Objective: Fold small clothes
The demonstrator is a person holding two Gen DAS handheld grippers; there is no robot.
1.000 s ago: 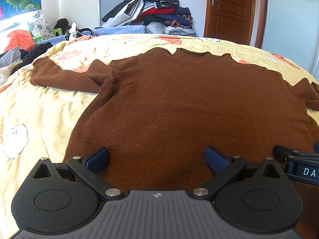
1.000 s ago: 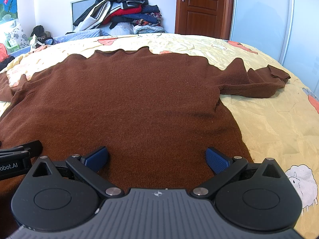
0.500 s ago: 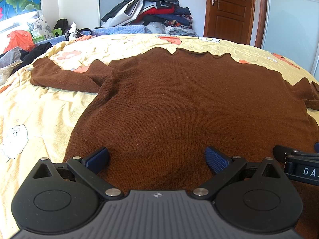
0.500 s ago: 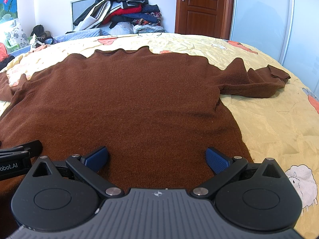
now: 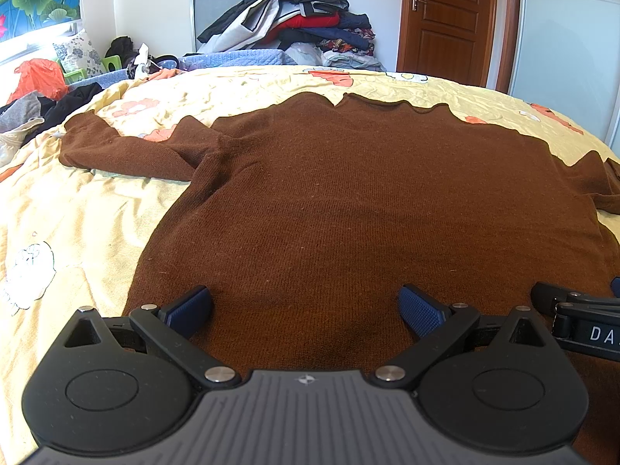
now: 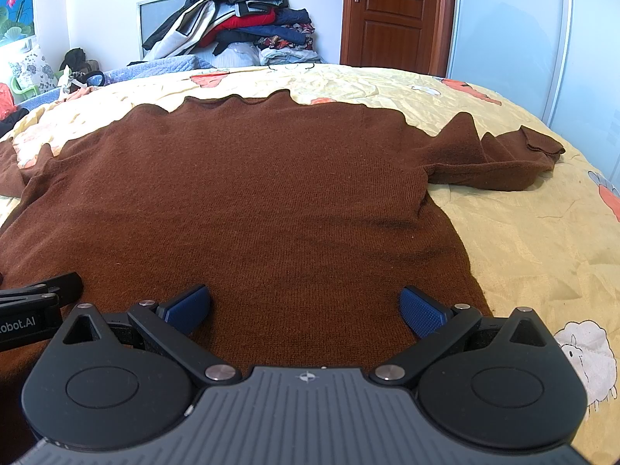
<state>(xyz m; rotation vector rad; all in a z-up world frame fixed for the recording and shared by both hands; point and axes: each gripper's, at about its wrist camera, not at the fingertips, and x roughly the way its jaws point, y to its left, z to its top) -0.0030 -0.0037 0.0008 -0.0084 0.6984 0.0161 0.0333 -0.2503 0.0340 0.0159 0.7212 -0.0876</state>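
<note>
A brown sweater (image 5: 348, 201) lies flat and face up on a yellow bedspread (image 5: 77, 209), both sleeves stretched out to the sides. The left gripper (image 5: 304, 306) and right gripper (image 6: 304, 306) hover side by side over the near hem, each with fingers spread wide and holding nothing. Nothing has shifted over the last second: sweater and grippers sit exactly as before. Folding seems not yet begun; a sleeve or the hem is the likely first grab. A clothes pile (image 6: 240, 19) sits beyond the bed.

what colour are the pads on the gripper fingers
Dark blue, with a fine dotted texture; clearest on the right gripper's pads in the right wrist view.
</note>
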